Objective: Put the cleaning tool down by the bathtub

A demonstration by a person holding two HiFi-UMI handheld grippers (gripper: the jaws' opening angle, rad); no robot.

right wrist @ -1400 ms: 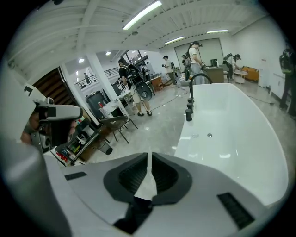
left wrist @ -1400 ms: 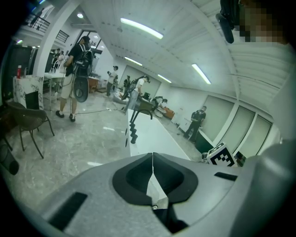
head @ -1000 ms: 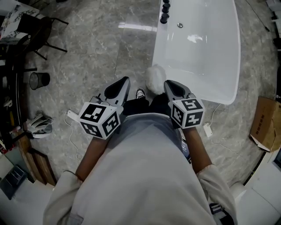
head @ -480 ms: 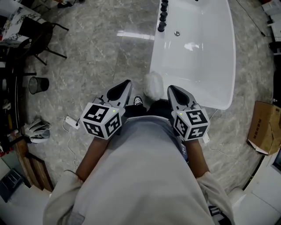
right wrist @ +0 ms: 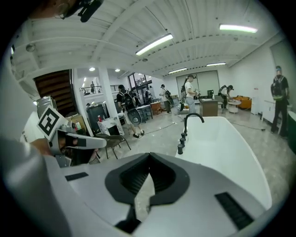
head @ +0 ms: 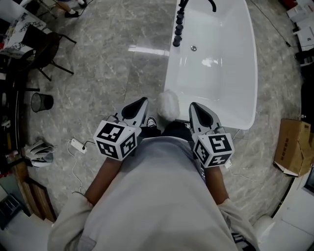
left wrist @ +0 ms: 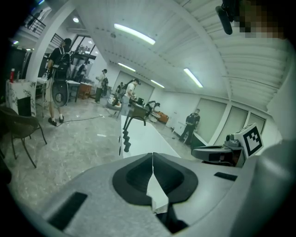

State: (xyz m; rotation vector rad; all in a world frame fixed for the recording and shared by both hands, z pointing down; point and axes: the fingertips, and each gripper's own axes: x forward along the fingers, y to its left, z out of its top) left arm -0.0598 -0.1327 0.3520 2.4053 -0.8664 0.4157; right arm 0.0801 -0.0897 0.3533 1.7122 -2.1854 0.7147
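Far left of the tub [head: 216, 73], a dark chair [head: 41, 44] stands on the grey stone floor [head: 108, 54], with a wire bin [head: 41, 101] nearer the person. A white plug block [head: 77, 145] with its cord lies closer to the tub than the bin. The left gripper [head: 142, 100] hangs over the floor just left of the tub's near end. Its own view shows its jaws pressed together with nothing between them [left wrist: 152, 159], and the tub runs away beyond their tips. The person's shoe [head: 152, 120] shows just below that gripper's tip. The cleaning tool [head: 168, 105], a white fluffy head, sits on the floor right against the tub's near left corner. Whether it touches the wall cannot be told. It lies between the two grippers and neither one touches it. The right gripper [head: 192, 105] hangs at the tub's near rim. Its jaws have just been closing and now meet, and its own view shows nothing in them [right wrist: 149, 159]. On the tub's left rim, toward the far end, a row of black knobs [head: 177, 29] leads to a curved black spout [head: 211, 4]. Right of the tub, well apart from it, a cardboard box [head: 290, 147] sits on the floor.
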